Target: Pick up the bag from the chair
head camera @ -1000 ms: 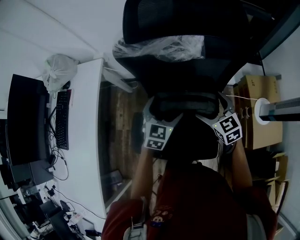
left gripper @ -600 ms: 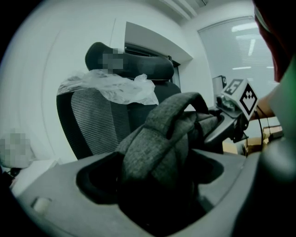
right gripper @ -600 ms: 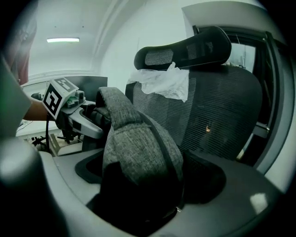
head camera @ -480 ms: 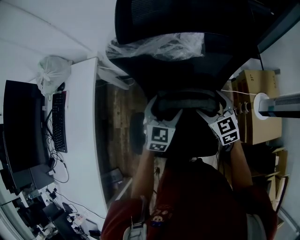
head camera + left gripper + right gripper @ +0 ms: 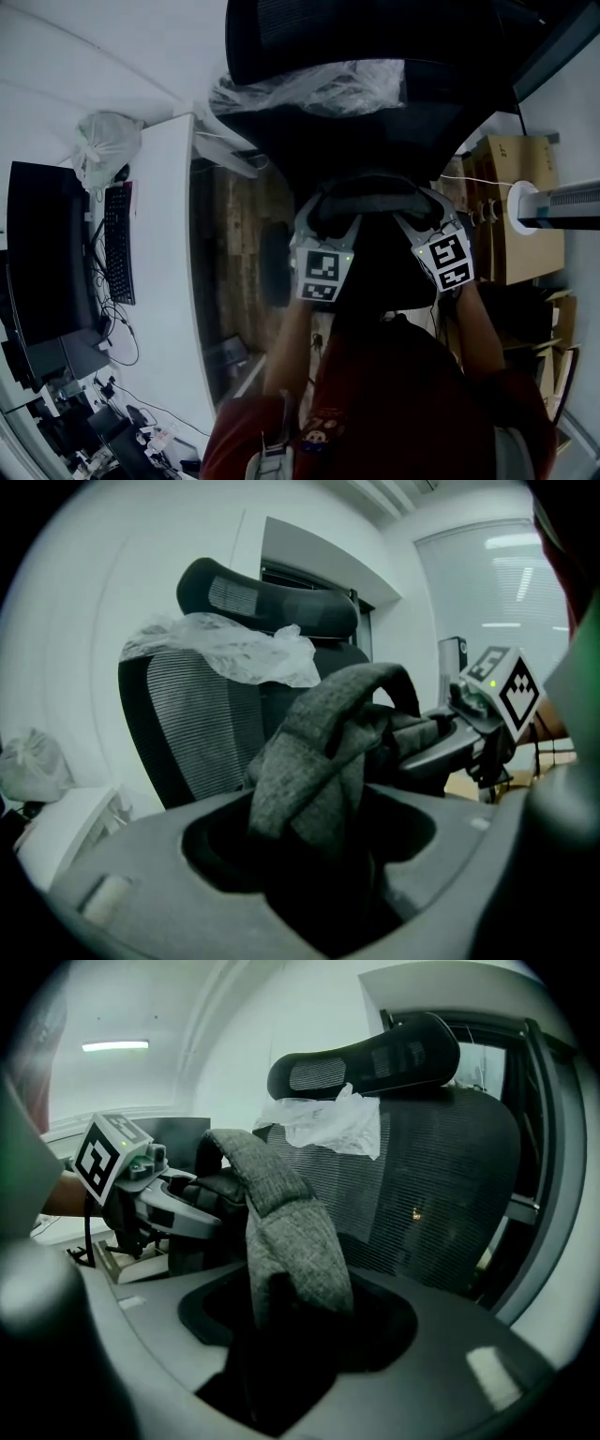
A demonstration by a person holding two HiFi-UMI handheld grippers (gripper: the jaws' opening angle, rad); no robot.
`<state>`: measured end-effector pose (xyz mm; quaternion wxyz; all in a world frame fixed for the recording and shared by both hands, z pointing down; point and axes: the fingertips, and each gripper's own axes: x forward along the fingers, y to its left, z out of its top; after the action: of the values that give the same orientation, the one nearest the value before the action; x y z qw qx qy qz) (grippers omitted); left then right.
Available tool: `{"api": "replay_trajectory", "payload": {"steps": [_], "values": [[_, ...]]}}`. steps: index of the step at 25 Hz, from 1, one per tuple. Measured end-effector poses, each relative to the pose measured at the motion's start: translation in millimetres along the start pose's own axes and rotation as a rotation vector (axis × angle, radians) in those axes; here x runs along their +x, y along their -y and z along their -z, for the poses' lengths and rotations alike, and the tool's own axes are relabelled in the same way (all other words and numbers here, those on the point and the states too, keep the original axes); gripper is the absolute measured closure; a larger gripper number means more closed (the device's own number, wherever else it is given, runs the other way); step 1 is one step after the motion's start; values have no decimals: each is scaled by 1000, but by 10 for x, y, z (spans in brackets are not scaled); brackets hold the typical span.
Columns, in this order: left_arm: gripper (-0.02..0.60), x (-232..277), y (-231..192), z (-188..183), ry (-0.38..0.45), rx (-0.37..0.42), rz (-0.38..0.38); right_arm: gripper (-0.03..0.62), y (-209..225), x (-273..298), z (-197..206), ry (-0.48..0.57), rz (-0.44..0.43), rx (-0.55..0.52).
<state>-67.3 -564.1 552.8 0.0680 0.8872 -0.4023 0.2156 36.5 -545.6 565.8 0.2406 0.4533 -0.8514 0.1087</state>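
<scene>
Two tools are on the one bag. The left tool and the right tool have each just been closing their jaws on the grey strap that arches between them. In both gripper views the woven fabric is bunched down into the gap, so each tool looks clamped on it at a middling width.

The bag rests on the black office chair, in front of its mesh back and just ahead of the person. It looks soft. The padded strap folds readily, and the dark body will probably sag and swing below once it is raised, so an even lift on both ends seems wise. Its weight cannot be judged.

Crinkled clear plastic film is draped over the chair back close behind the strap and might snag. A white counter to the left carries a keyboard, a monitor and a tied white sack. Cardboard boxes stand to the right, and both sides look well apart from the lift.
</scene>
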Motion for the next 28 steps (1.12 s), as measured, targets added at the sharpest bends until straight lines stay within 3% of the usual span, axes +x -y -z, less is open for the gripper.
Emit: {"api": "replay_trajectory", "payload": {"steps": [11,28], "values": [[301,-224,118,23,6,-24,-41,416,-198,-161,27,-12,-19,-18],[305,-890,808,130,-27,-31,-108,425,-610,-913,291,17,-60,-39]]}}
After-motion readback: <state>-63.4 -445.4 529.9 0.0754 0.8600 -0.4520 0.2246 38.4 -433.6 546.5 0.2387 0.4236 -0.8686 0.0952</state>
